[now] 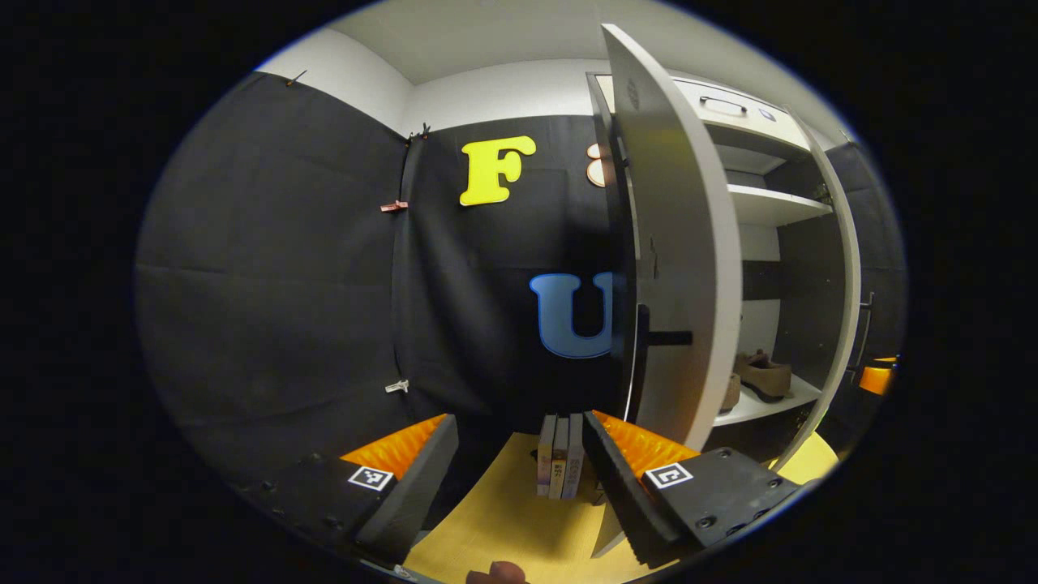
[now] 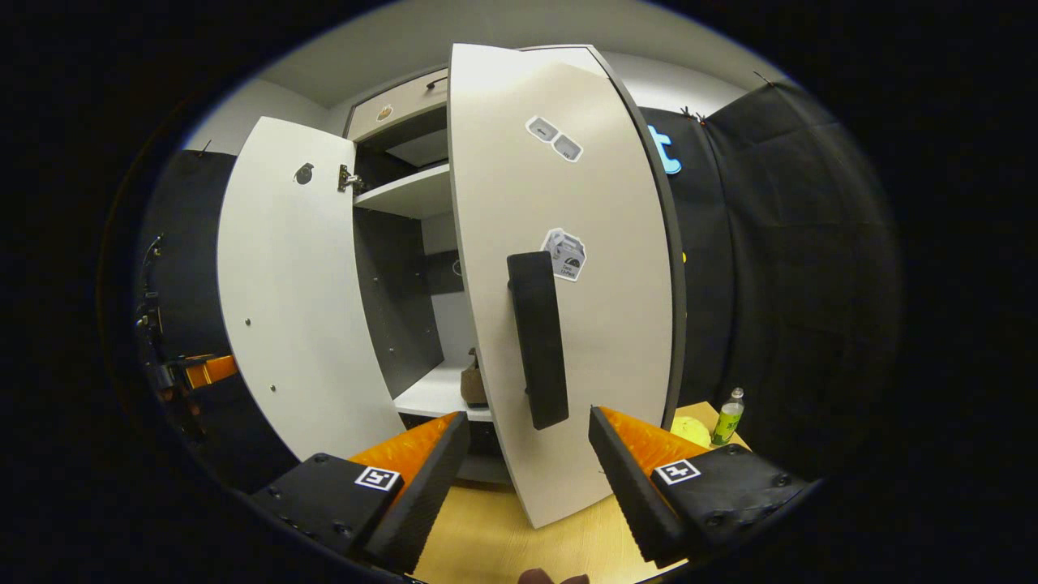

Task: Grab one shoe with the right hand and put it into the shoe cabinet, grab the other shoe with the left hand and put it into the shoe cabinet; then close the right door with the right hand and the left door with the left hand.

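- Brown leather shoes (image 1: 762, 375) sit side by side on the lower white shelf (image 1: 758, 408) of the tall white shoe cabinet (image 1: 770, 207).
- Left gripper (image 1: 519, 454) — fingers apart, holding nothing — hovers over the yellow wooden desk (image 1: 503, 519), just beside the edge of the open left door (image 1: 677, 268) with its black handle (image 1: 661, 337).
- Right gripper (image 2: 527, 462) is spread too, facing the right door (image 2: 568, 268) close to its black bar handle (image 2: 537, 339) — not gripping it.
- A green bottle (image 2: 728, 416) stands on the desk's far right.
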A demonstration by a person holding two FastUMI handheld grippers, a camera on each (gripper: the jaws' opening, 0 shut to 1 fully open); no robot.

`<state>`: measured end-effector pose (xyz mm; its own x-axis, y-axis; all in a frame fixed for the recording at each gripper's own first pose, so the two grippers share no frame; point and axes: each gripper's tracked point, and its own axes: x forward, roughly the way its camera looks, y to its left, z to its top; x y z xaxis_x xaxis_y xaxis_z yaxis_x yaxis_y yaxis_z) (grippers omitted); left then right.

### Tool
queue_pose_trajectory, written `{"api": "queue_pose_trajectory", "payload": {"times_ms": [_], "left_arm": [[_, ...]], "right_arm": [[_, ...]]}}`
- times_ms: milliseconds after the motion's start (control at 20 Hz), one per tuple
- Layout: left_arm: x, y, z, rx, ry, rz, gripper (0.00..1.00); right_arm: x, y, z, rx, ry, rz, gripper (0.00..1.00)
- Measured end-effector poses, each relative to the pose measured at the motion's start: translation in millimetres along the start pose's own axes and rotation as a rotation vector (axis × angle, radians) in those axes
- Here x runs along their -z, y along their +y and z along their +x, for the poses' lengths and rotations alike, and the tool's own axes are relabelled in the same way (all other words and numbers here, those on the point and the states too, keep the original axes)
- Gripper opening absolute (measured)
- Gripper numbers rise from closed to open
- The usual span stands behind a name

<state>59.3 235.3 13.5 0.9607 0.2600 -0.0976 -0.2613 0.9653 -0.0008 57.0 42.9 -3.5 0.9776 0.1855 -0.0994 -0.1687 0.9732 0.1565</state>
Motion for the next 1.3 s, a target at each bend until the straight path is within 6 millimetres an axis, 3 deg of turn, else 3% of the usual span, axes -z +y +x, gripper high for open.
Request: {"api": "queue_pose_trajectory", "payload": {"times_ms": [300, 350, 850, 1000, 1300], "left_arm": [[3, -10, 20, 0.037, 0.008, -0.001, 0.97], [3, -10, 21, 0.033, 0.005, -0.008, 0.93], [3, -29, 7, 0.05, 0.006, -0.036, 0.92], [6, -46, 0, 0.072, 0.01, -0.052, 0.92], [3, -101, -11, 0.156, 0.008, -0.035, 0.92]], "right_arm": [[-17, -11, -2, 0.033, -0.034, 0.016, 0.98], [-17, -12, -2, 0.034, -0.033, 0.021, 0.98], [-18, -15, -3, 0.016, -0.031, 0.033, 0.98], [-21, -20, -7, 0.01, -0.036, 0.038, 0.98], [-28, -35, -18, 0.021, -0.047, 0.044, 0.98]]}}
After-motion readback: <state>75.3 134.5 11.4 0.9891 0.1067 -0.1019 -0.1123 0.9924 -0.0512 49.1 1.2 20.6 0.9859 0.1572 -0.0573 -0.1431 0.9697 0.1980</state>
